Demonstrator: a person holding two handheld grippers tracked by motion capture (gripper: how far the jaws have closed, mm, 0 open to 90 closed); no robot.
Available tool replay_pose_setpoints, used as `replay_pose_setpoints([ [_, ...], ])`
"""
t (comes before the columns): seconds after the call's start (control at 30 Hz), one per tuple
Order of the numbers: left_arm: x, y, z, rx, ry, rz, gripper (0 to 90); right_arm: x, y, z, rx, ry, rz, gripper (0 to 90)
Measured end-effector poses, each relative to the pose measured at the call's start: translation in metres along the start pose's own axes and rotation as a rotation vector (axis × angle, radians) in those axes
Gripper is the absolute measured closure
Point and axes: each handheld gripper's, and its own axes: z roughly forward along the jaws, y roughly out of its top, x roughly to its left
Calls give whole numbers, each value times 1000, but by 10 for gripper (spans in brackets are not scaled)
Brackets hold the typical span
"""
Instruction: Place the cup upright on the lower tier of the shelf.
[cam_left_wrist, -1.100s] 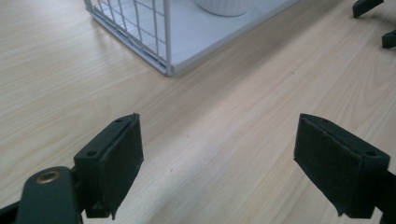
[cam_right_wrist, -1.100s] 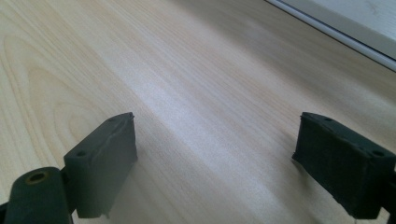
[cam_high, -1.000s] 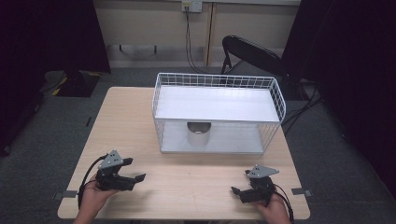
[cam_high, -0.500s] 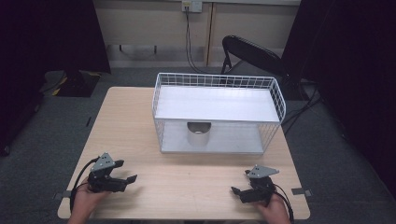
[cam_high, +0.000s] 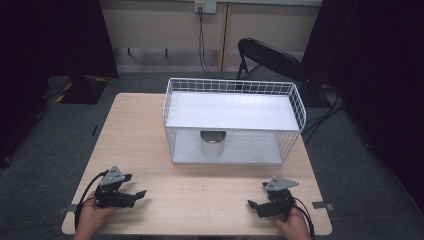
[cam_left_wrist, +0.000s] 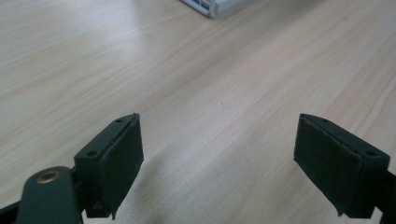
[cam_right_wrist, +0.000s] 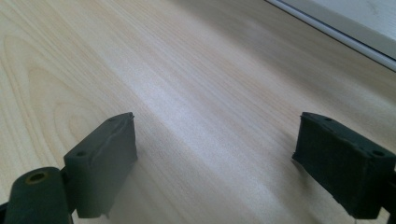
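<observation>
Both grippers rest at the table's (cam_high: 210, 195) near edge, left gripper (cam_high: 134, 192) and right gripper (cam_high: 253, 206) each with jaws wide apart, holding nothing. A metal cup (cam_high: 213, 142) stands inside the wire basket (cam_high: 300, 112), farther back.

Pale wood-grain table (cam_high: 200, 195) (slight sheen), white wire rack (cam_high: 232, 87), shiny metal cup (cam_high: 213, 143).

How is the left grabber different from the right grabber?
The left gripper lies near the table's left edge and points right; the right gripper lies near the right edge and points left. The left gripper sits farther from the wire basket, the right one nearer its front corner. Both are black, open, holding nothing, low over the wood.
</observation>
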Motion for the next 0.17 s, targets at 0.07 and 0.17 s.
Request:
replay_pose_setpoints([
  [0.07, -2, 1, 2, 5, -8, 0, 155, 0, 0, 0, 0, 0, 0, 116],
  [0.17, -4, 6, 5, 5, -22, 12, 157, 0, 0, 0, 0, 0, 0, 116],
])
